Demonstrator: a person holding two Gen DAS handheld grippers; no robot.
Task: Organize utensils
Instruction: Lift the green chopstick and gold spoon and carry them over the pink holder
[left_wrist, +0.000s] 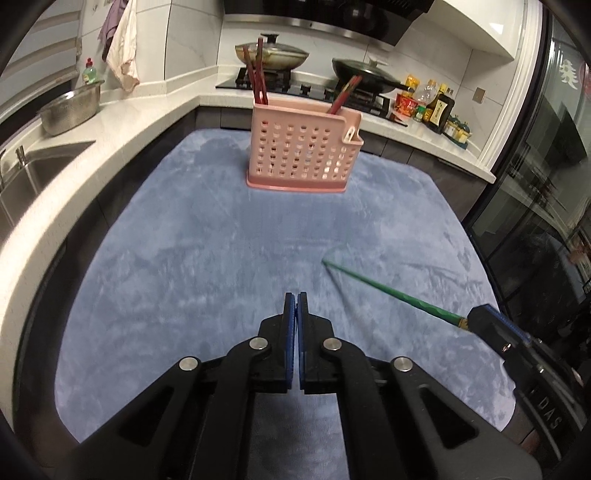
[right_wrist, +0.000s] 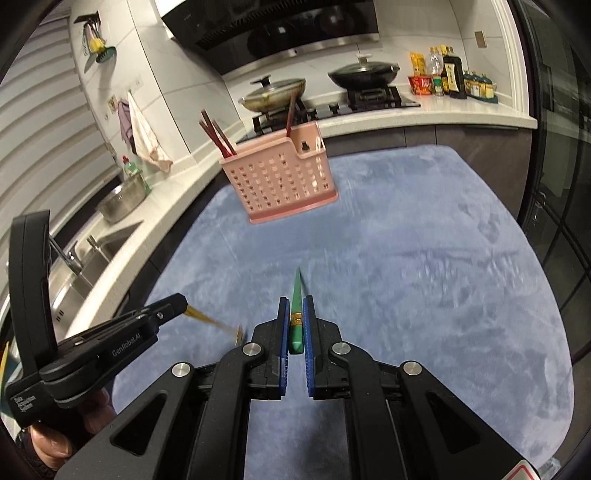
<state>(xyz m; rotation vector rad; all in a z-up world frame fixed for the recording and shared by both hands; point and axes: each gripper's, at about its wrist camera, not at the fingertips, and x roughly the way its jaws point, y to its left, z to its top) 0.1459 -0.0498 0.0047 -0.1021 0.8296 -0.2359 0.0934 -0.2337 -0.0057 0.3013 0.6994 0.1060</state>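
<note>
A pink perforated utensil holder (left_wrist: 299, 155) (right_wrist: 280, 181) stands at the far side of the blue cloth (left_wrist: 184, 258), with dark red chopsticks (left_wrist: 258, 74) (right_wrist: 218, 136) leaning in it. My right gripper (right_wrist: 295, 306) (left_wrist: 471, 317) is shut on the thick end of a green chopstick (right_wrist: 296, 291) (left_wrist: 388, 291), raised over the cloth with its tip pointing forward. My left gripper (left_wrist: 296, 297) (right_wrist: 183, 302) is shut. Its own view shows nothing between the pads. In the right wrist view a thin, blurred brown chopstick (right_wrist: 214, 321) sticks out from its tip.
A white counter wraps the left and back, with a sink (left_wrist: 33, 173), a steel bowl (left_wrist: 70, 107), two lidded pans on the stove (left_wrist: 273, 55) and bottles (left_wrist: 436, 103) at the back right. Dark glass doors (left_wrist: 535, 184) stand to the right. A hand (right_wrist: 55, 439) grips the left tool.
</note>
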